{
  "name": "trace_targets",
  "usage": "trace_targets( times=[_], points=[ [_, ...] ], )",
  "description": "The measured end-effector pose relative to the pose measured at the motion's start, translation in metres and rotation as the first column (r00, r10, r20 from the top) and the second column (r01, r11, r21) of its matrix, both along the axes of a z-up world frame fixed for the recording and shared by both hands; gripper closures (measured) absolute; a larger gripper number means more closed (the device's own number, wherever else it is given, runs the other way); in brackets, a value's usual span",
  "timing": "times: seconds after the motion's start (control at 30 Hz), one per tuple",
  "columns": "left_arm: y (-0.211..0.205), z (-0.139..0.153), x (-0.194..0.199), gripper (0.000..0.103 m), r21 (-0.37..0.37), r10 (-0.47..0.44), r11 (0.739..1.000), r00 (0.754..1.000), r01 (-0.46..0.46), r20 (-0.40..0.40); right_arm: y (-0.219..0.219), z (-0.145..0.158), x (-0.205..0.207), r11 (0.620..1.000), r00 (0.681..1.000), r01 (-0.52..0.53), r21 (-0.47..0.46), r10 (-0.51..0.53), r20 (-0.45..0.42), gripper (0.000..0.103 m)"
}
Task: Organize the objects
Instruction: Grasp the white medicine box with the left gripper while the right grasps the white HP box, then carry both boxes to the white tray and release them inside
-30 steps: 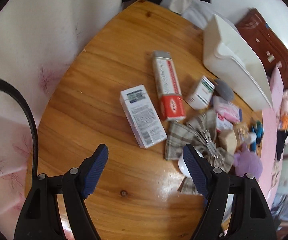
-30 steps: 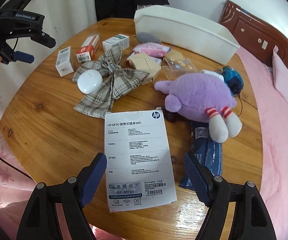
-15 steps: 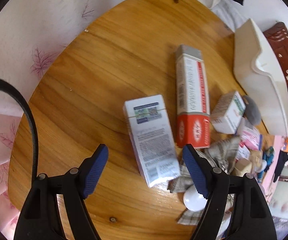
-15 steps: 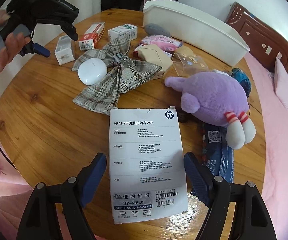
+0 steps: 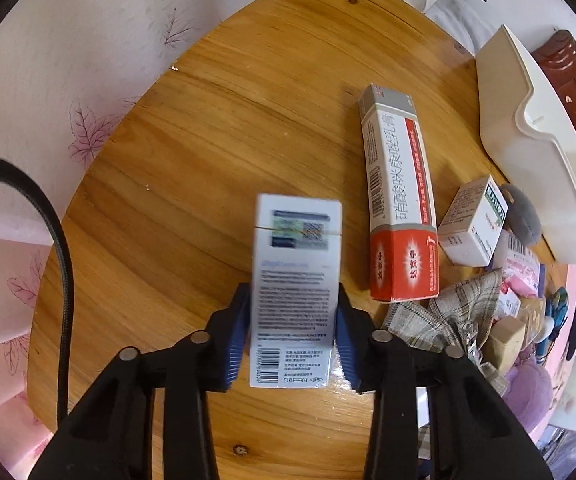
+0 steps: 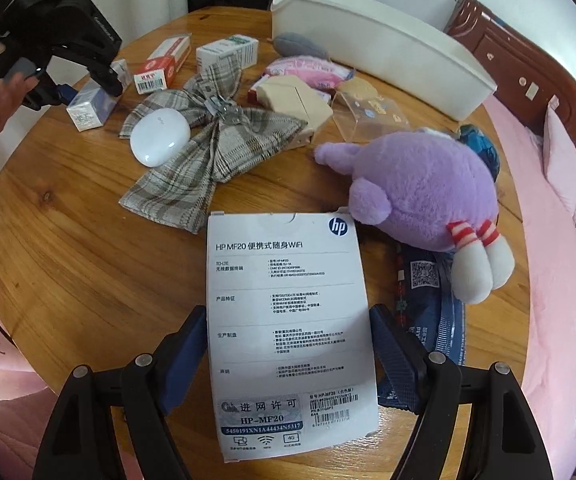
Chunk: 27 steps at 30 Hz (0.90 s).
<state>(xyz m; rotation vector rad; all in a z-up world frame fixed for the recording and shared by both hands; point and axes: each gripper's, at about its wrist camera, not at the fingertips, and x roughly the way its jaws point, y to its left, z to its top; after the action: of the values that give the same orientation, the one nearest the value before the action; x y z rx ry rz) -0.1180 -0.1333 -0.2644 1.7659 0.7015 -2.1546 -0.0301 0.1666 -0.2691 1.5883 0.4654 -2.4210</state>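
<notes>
My left gripper (image 5: 293, 312) is shut on a white medicine box (image 5: 294, 276), its blue pads pressed on both long sides. In the right wrist view the same box (image 6: 88, 106) shows at the table's far left under the left gripper (image 6: 84, 64). My right gripper (image 6: 288, 338) has closed onto a white HP WiFi box (image 6: 288, 320), with both blue pads against its sides; the box lies flat on the round wooden table (image 6: 68, 260). A long white bin (image 6: 376, 46) stands at the back; it also shows in the left wrist view (image 5: 536, 152).
A red-and-white tube box (image 5: 400, 196), a small white-green box (image 5: 472, 222), a plaid bow (image 6: 212, 148), a white oval case (image 6: 160, 136), a purple plush toy (image 6: 420, 192), a dark blue packet (image 6: 432, 292) and several small items crowd the table. A pink bed (image 6: 548, 240) lies to the right.
My left gripper moved down and forward over the medicine box and shut on it. My right gripper moved down over the HP box and its jaws closed against its sides.
</notes>
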Motion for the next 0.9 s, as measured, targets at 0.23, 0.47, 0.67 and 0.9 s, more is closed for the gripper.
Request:
trace_targets(
  times=[0.23, 0.47, 0.67, 0.9],
  points=[
    [0.000, 0.003, 0.020, 0.065, -0.001, -0.029, 1.000, 1.000, 0.029, -0.003, 0.001, -0.008, -0.005, 1.000, 0.999, -0.007, -0.014, 0.008, 0.040, 0.024],
    [0.015, 0.037, 0.046, 0.065, -0.017, -0.094, 0.995, 0.994, 0.094, -0.053, -0.002, 0.009, -0.001, 0.997, 1.000, -0.020, -0.073, 0.021, 0.013, 0.024],
    [0.035, 0.097, 0.062, 0.065, -0.018, -0.172, 0.985, 0.976, 0.171, -0.133, -0.007, 0.054, 0.004, 0.990, 0.996, -0.070, -0.122, 0.062, -0.062, 0.024],
    [0.082, 0.176, 0.026, 0.065, -0.082, -0.263, 0.965, 0.934, 0.251, -0.240, -0.002, 0.124, -0.014, 0.976, 0.985, -0.076, -0.206, 0.042, -0.166, 0.024]
  ],
)
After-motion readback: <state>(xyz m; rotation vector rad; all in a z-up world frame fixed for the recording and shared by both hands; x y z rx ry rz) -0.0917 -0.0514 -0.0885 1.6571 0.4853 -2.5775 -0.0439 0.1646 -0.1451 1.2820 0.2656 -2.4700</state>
